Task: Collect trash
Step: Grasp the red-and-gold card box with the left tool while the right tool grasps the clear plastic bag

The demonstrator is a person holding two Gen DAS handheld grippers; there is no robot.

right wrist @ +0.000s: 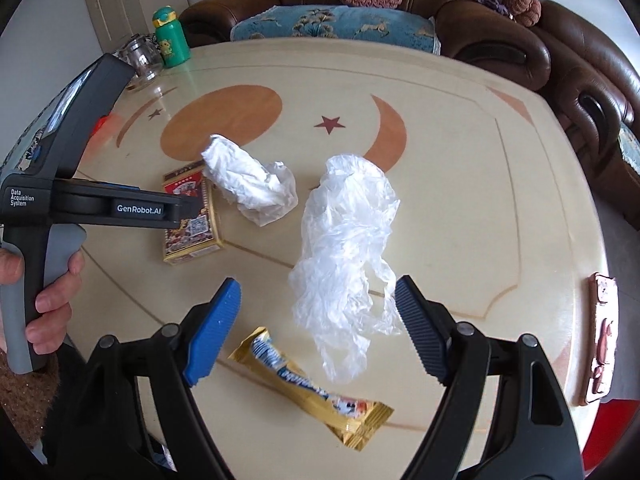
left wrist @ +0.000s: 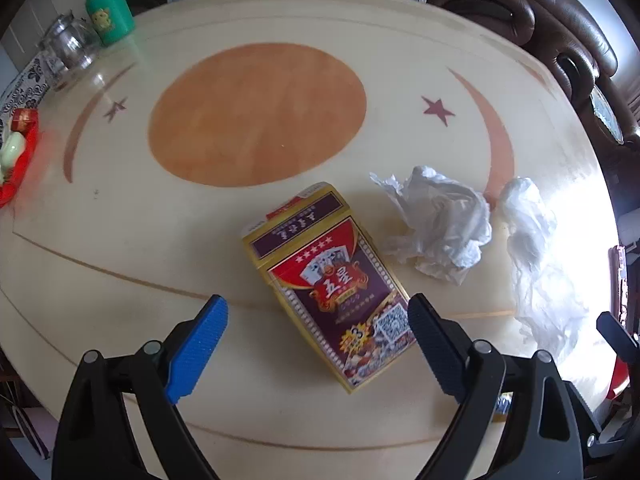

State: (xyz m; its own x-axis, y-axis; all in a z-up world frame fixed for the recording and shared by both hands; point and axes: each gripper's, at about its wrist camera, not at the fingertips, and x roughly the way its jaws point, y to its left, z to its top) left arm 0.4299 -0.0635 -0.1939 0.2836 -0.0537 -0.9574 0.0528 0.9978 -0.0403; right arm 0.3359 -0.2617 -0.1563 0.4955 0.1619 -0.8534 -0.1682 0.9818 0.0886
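Right wrist: spread right hand-held gripper [right wrist: 318, 320] over plastic bag [right wrist: 344, 256], beside wrapper [right wrist: 312, 390].

On the table [right wrist: 460, 152], the card box [right wrist: 188, 216] lies left of the tissue [right wrist: 252, 184], the plastic bag [right wrist: 344, 240] right.

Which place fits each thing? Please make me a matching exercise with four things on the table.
Things:
1. card box
2. plastic bag
3. gold wrapper
4. green bottle

Places:
A. far edge of the table, beside a glass jar
B. between the open right tongs
C. partly under the left tongs
D. nearest the camera, below the bag

Pairs: 1-C, 2-B, 3-D, 4-A
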